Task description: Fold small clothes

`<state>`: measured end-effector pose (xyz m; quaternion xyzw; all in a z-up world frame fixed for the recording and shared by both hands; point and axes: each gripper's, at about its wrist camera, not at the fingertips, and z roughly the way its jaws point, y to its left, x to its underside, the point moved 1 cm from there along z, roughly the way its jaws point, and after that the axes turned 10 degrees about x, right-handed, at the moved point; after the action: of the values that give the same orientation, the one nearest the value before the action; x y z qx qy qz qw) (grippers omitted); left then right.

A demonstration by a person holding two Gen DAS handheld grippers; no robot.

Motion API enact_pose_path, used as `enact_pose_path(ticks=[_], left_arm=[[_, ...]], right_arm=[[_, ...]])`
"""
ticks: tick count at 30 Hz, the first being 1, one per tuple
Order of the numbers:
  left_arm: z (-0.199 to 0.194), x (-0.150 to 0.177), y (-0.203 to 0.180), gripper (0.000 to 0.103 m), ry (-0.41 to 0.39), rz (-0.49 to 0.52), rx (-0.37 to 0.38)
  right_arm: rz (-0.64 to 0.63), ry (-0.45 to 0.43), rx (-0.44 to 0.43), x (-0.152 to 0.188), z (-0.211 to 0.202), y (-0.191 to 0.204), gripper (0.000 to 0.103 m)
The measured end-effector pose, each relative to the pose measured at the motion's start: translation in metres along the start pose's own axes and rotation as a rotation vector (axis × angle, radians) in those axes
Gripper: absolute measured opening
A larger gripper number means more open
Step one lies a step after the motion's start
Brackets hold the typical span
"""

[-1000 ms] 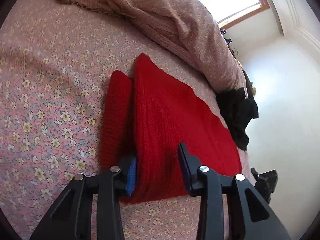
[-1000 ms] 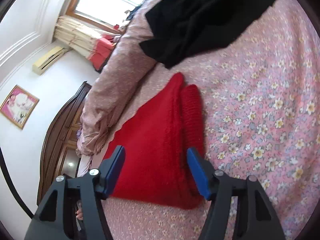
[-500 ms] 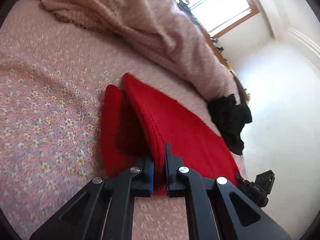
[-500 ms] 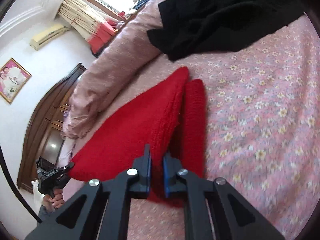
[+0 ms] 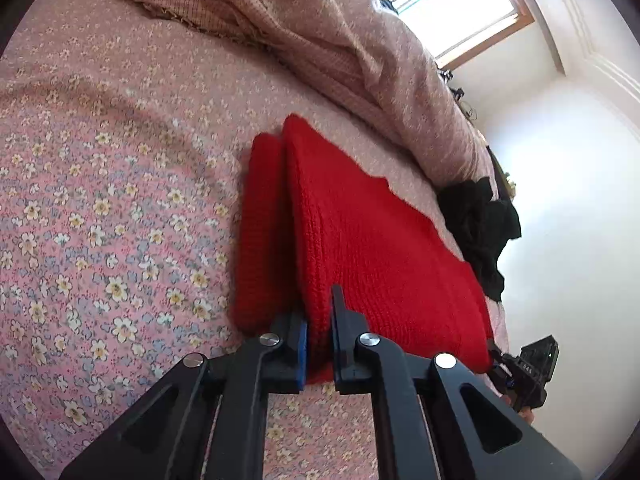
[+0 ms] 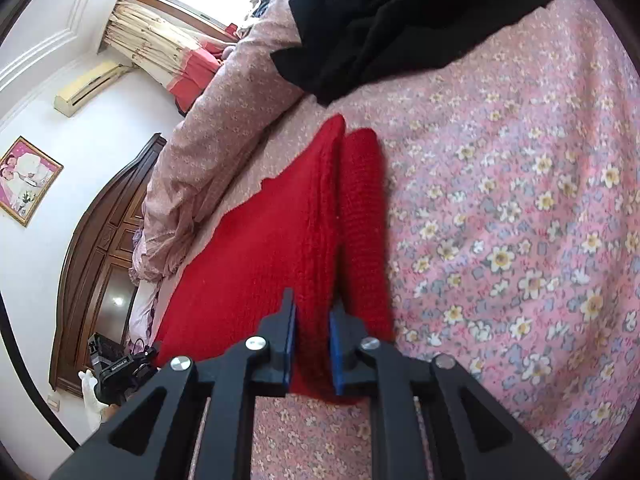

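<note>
A red knitted garment (image 5: 380, 248) lies flat on the flowered bed sheet (image 5: 100, 200), with a sleeve (image 5: 260, 240) folded alongside its edge. My left gripper (image 5: 318, 312) is shut on the near left corner of the knit, its blue pads pinching a fold. In the right wrist view the same red garment (image 6: 272, 248) runs away from me, its other sleeve (image 6: 364, 220) lying beside it. My right gripper (image 6: 312, 308) has the near right corner between its pads, which press on a thick fold while the jaws are opening slightly.
A crumpled black garment (image 6: 400, 12) lies beyond the red one, also seen as a black heap (image 5: 480, 220). A pink quilt (image 5: 340, 40) is bunched along the far side. A dark wooden wardrobe (image 6: 100, 260) stands by the wall. Each view shows the other tool's black body (image 5: 532, 364).
Both grippers went from wide open around the garment's near corners to closed on them. The left one shifted slightly along the edge.
</note>
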<state>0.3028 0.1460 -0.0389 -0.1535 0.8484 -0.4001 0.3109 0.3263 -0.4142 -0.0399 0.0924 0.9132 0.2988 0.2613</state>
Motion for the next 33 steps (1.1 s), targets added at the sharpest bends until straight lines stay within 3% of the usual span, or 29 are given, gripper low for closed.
enact_pose_path(ticks=[4, 5, 7, 8, 9, 12, 16, 22, 25, 30, 33], left_arm=[[0.003, -0.007, -0.003, 0.002, -0.002, -0.032, -0.028], [-0.001, -0.007, -0.005, 0.002, -0.015, -0.025, -0.041], [-0.018, -0.006, -0.016, 0.002, -0.068, 0.036, -0.094], [-0.023, -0.006, -0.024, 0.002, -0.082, 0.073, -0.128], [-0.028, -0.005, -0.034, 0.002, -0.095, 0.119, -0.163], [-0.032, -0.004, -0.054, 0.003, -0.111, 0.189, -0.206], [-0.016, 0.005, -0.090, 0.003, -0.089, 0.261, -0.144], [0.043, 0.026, -0.153, 0.003, -0.047, 0.370, -0.091], [0.078, 0.035, -0.176, 0.003, -0.025, 0.382, -0.071], [0.116, 0.056, -0.176, 0.002, 0.026, 0.358, -0.074], [0.141, 0.071, -0.155, 0.000, 0.110, 0.299, -0.103]], right_arm=[[-0.044, -0.016, 0.056, -0.002, 0.001, 0.009, 0.018], [-0.046, -0.033, 0.069, -0.002, -0.002, 0.012, 0.024], [-0.045, -0.096, 0.105, 0.001, -0.018, 0.012, 0.049], [-0.033, -0.128, 0.121, 0.004, -0.027, 0.011, 0.068], [-0.005, -0.153, 0.116, 0.009, -0.036, 0.008, 0.073], [0.141, -0.168, -0.020, 0.032, -0.055, -0.006, 0.076], [0.331, -0.152, -0.133, 0.067, -0.047, -0.017, 0.078], [0.327, -0.144, -0.136, 0.067, -0.024, -0.001, 0.078], [0.319, -0.139, -0.061, 0.053, -0.009, 0.007, 0.078], [0.284, -0.165, -0.005, 0.039, 0.004, 0.017, 0.078], [0.295, -0.197, -0.032, 0.034, 0.005, 0.017, 0.078]])
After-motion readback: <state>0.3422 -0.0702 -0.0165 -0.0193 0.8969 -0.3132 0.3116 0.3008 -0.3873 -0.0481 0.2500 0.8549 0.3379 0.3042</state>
